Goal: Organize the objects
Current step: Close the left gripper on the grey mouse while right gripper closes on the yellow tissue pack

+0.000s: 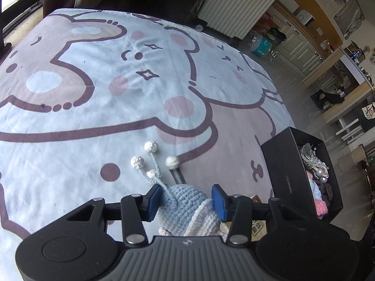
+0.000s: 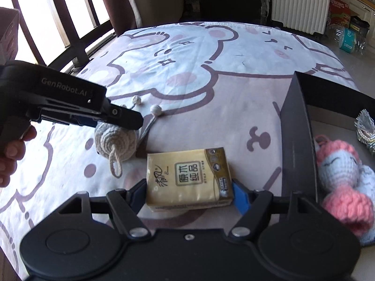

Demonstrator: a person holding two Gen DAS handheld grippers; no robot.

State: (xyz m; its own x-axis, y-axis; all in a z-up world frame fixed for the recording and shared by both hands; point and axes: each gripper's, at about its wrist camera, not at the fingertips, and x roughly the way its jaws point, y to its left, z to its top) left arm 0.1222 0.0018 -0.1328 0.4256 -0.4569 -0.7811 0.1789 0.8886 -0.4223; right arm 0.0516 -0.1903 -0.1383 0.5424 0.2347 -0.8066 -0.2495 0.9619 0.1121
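Two grips are working at once. My left gripper (image 1: 186, 201) is squeezing a blue-and-cream crocheted snail (image 1: 187, 210) between narrow jaws, the blue pads pressing into its soft sides, its knitted stalks with white bobbles trailing forward over the bedsheet. My right gripper (image 2: 189, 193) is holding a tan plastic-wrapped packet of pocket tissues (image 2: 188, 179) across its width, both pads touching the wrapper's edges, jaws at a middling spread.

Just beside the packet, on its right, the black rectangular cardboard box (image 2: 297, 140) is standing open on the cartoon-bear printed sheet (image 2: 187, 53); a pink-and-blue crocheted doll (image 2: 339, 175) and a silvery tassel (image 2: 365, 128) are already lying inside.

I am judging the step as carrying both things to that box. To do it well, I am thinking of lifting each clear of the near wall before crossing it, bringing one hand in at a time so the grippers are not crowding each other, keeping the snail's loose stalks from catching on the rim, and letting go only over bare floor.
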